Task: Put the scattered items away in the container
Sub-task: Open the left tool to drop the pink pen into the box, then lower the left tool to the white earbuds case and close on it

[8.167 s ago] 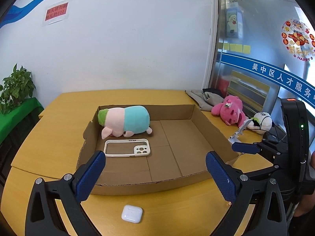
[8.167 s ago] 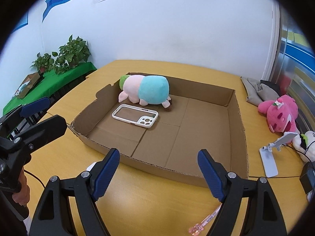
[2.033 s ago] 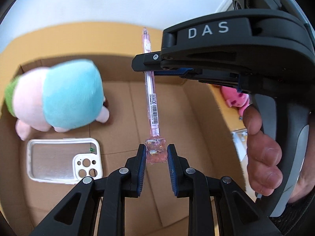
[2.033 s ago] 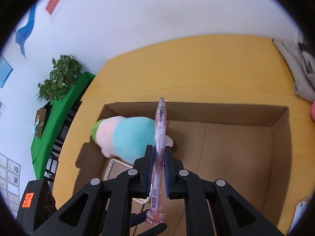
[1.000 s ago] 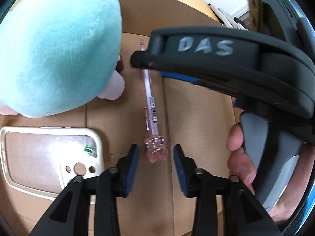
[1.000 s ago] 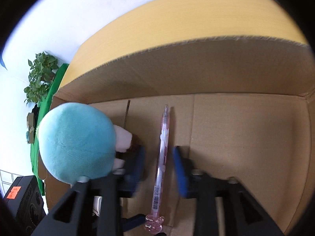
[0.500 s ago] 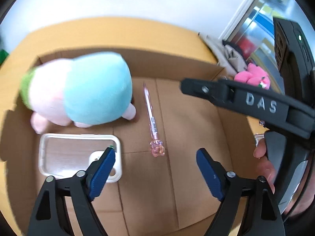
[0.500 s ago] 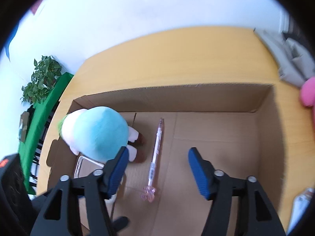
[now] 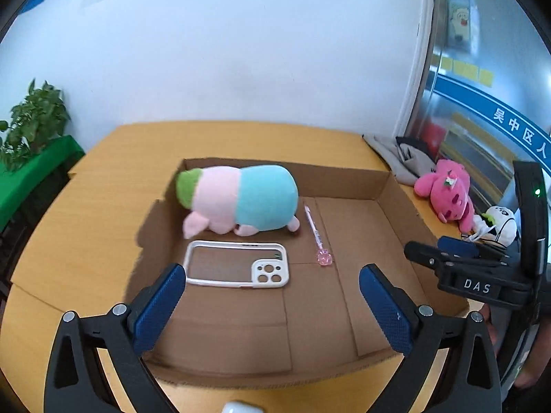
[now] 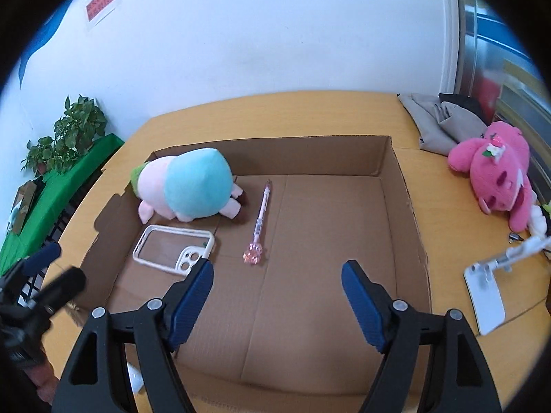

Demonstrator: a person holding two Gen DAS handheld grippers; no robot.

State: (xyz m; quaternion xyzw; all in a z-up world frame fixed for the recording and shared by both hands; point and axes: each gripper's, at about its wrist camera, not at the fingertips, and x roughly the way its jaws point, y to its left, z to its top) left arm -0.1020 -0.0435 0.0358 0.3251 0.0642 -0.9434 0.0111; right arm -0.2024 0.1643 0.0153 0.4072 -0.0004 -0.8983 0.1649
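Observation:
The shallow cardboard box [image 9: 389,179] [image 10: 406,199] lies on the yellow table. In it lie a pink-and-teal plush [image 9: 241,203] [image 10: 187,189], a white phone case [image 9: 237,265] [image 10: 174,247] and a pink pen [image 9: 316,232] [image 10: 259,222] beside the plush. My left gripper [image 9: 272,306] is open and empty over the box's near side. My right gripper [image 10: 277,299] is open and empty, also over the box's near part. A white earbud case [image 9: 241,408] [image 10: 134,380] lies on the table in front of the box.
A pink plush [image 9: 444,189] [image 10: 496,175], a white plush [image 9: 499,227], grey cloth [image 10: 440,124] and a white phone stand [image 10: 489,282] lie right of the box. Plants on a green-covered stand [image 10: 62,148] are at the left. A wall is behind the table.
Both grippers let go of the pink pen, which now lies in the box beside the plush. Both have opened wide and pulled back and up toward the box's near side.

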